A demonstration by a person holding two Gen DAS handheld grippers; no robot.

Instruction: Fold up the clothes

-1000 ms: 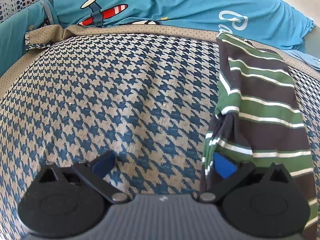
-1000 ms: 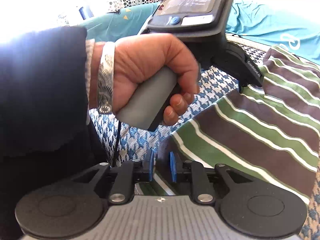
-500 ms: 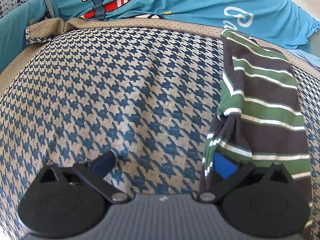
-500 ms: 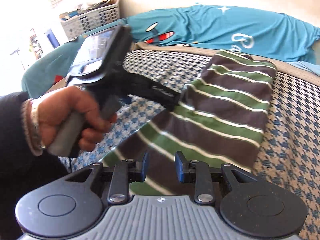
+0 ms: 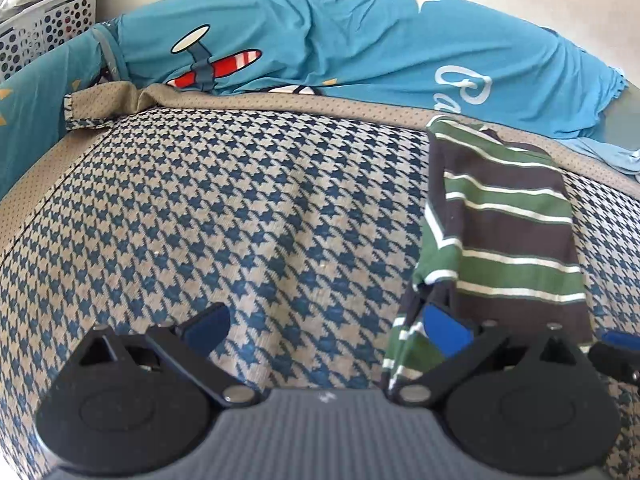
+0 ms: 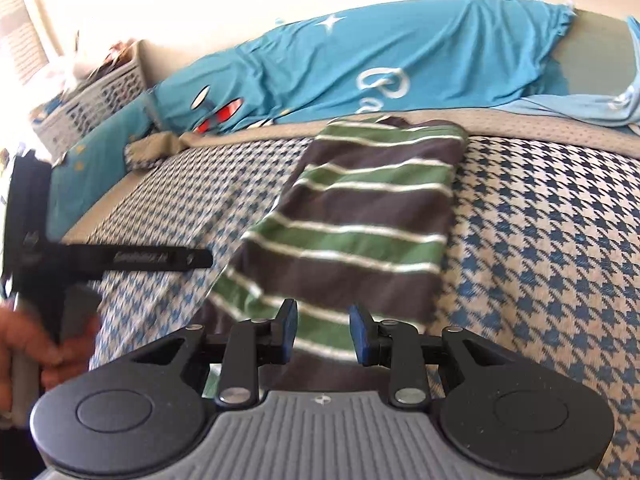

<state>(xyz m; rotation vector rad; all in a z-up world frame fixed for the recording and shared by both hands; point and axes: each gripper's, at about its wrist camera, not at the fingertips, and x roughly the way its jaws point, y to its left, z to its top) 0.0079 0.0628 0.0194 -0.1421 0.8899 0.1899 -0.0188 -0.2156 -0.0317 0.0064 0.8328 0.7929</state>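
A folded shirt with green, brown and white stripes (image 5: 508, 240) lies on the blue-and-tan houndstooth blanket (image 5: 240, 220), right of centre. My left gripper (image 5: 326, 326) is open wide just above the blanket. Its right pad rests against the shirt's near left edge, and only blanket shows between its fingers. In the right wrist view the shirt (image 6: 360, 232) stretches away from me. My right gripper (image 6: 324, 332) hovers over the shirt's near end, jaws partly open, no cloth pinched between the pads. A person's hand (image 6: 28, 348) holds the left tool at that view's left edge.
Teal bedding with a plane print (image 5: 320, 40) lies beyond the blanket's tan border (image 5: 280, 104). A white perforated basket (image 5: 44, 28) stands at the far left. Light blue cloth (image 6: 580, 108) lies at the far right. Open blanket spreads left of the shirt.
My right gripper swung rightward away from the left hand, rolled level, and its jaws widened off the shirt's near end. The left gripper lifted slightly and stayed open.
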